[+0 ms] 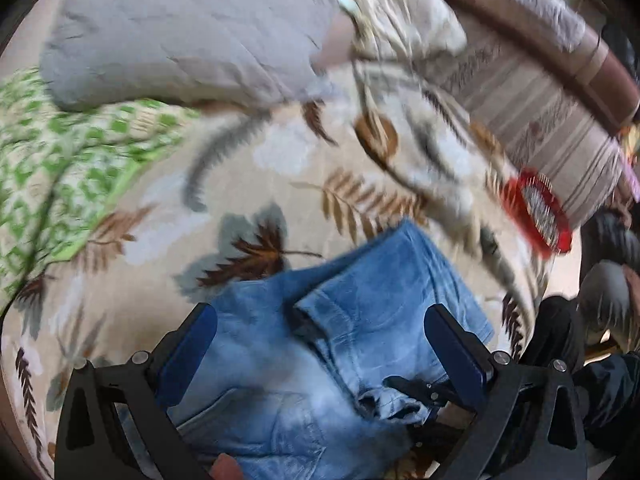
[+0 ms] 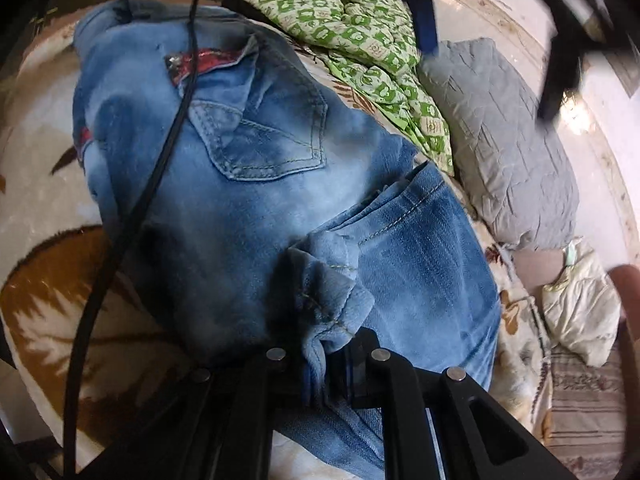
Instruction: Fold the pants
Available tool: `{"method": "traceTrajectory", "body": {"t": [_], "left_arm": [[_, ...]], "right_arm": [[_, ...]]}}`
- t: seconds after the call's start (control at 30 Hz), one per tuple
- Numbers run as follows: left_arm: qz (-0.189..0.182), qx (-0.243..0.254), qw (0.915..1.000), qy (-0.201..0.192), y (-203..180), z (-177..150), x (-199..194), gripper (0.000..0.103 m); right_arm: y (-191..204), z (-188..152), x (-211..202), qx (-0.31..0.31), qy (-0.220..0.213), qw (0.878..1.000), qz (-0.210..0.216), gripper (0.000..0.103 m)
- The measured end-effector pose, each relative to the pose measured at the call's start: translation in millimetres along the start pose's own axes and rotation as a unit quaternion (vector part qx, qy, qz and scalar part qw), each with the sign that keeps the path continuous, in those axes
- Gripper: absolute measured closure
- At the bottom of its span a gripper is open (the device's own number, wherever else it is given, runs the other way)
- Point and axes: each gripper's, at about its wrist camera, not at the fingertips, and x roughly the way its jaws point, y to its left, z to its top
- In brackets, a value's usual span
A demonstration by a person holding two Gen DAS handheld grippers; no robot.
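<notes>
On a leaf-patterned blanket (image 1: 280,184) beside a grey pillow (image 2: 500,152), our blue jeans (image 2: 248,184) lie partly folded. Our right gripper (image 2: 324,356) pinches a bunched hem; our left gripper (image 1: 320,332) hovers spread above the denim. The cloth looks thick, limp and heavy, best gripped at seams or hems.

Jeans (image 2: 256,184) lie on blanket (image 2: 48,288), pillow (image 2: 504,152) to their right.

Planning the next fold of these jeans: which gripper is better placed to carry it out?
Likely right: the right gripper is shut on the jeans' hem, while the left gripper hovers open, gripping nothing.
</notes>
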Motion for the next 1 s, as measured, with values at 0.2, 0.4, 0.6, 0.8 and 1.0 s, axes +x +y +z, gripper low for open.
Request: {"method": "traceTrajectory", "body": {"t": [0.2, 0.4, 0.6, 0.8, 1.0], "left_arm": [[0.031, 0.060, 0.9945, 0.079, -35, 10, 58, 0.000], [0.041, 0.056, 0.9882, 0.136, -34, 10, 90, 0.085], [0.005, 0.018, 0.9878, 0.155, -7, 7, 96, 0.087], [-0.020, -0.024, 0.9850, 0.170, 14, -3, 121, 0.084], [0.015, -0.012, 0.9845, 0.174, 4, 0, 122, 0.083]], "right_arm": [[15, 0, -4, -0.035, -0.011, 0.999, -0.035, 0.092], [19, -2, -8, -0.038, -0.014, 0.998, -0.037, 0.092], [38, -6, -14, -0.094, -0.019, 0.993, -0.062, 0.092], [50, -8, -13, -0.144, -0.015, 0.986, -0.080, 0.092], [58, -8, -16, -0.164, -0.009, 0.983, -0.087, 0.092]]}}
